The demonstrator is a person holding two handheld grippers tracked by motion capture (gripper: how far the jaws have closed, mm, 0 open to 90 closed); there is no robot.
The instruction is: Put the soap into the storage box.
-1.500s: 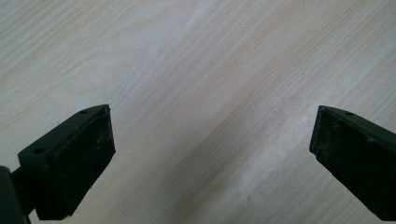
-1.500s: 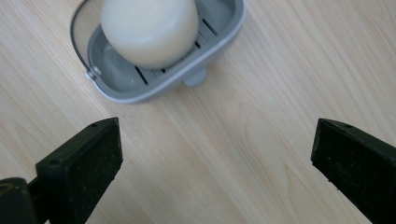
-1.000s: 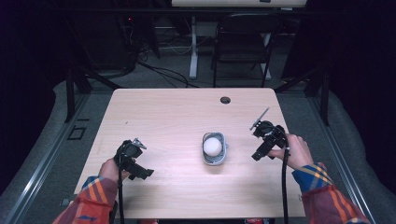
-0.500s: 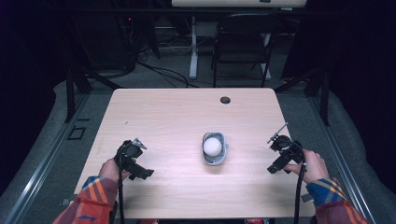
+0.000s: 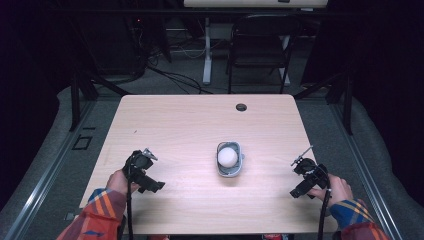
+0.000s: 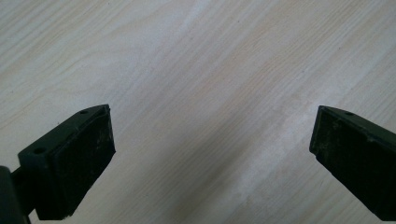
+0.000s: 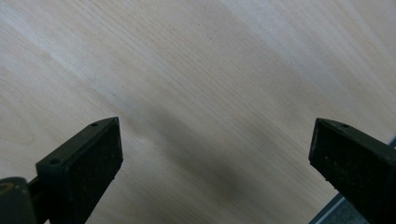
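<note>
Both grippers rest apart from a grey bowl (image 5: 230,162) on the table (image 5: 200,125).
Left gripper (image 5: 150,172) and right gripper (image 5: 299,176): jaws wide, empty; bowl holds a white, apparently egg-like object (image 5: 227,156).

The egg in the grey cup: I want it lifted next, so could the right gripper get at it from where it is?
Probably yes. The right gripper is open over the table near its right edge, and bare wood lies between it and the egg, which sits exposed in the cup.
</note>
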